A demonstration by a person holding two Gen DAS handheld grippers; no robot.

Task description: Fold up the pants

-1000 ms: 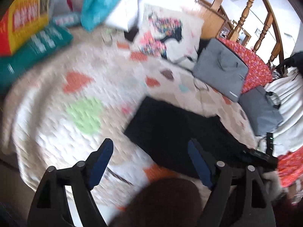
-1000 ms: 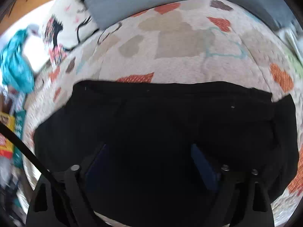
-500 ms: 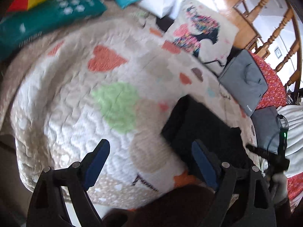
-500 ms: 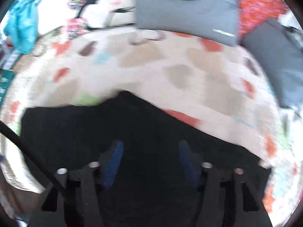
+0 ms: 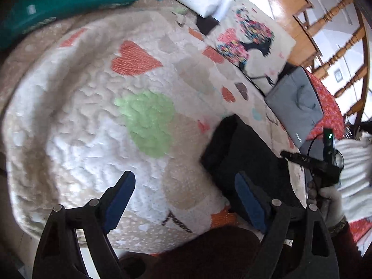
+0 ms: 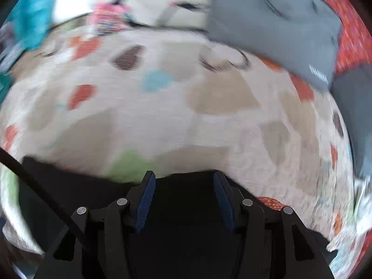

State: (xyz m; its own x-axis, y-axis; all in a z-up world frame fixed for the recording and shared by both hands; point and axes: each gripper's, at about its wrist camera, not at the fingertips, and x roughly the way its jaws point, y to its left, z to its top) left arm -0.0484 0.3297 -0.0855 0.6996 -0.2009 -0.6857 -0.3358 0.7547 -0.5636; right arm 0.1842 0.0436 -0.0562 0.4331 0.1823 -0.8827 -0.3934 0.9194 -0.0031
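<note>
**Both claws spread, folded black pants on the heart quilt**

Left gripper (image 5: 183,197) is seen with its blue-padded fingers set wide apart and nothing held between them, above the quilt (image 5: 93,121). Right gripper (image 6: 182,186) is also spread, more narrowly, with black cloth lying under the gap; whether the pads touch that cloth cannot be told.

From the left wrist view, the black pants (image 5: 244,158) are shown as a compact folded stack lying on the quilt, to the right of a large green heart. The right gripper (image 5: 311,165) and a gloved hand gripping it are seen only in this view, at the pants' far side. In the right wrist view, only the pants' near edge (image 6: 186,209) is seen, and the picture is blurred.

A grey bag (image 6: 274,23) carries a small white label, too smeared to be read; a line of script on the quilt near the left claw is not legible either. A printed pillow (image 5: 251,39) lies beyond the pants. Broad bare quilt is seen left of the pants, up to the rounded bed edge.
</note>
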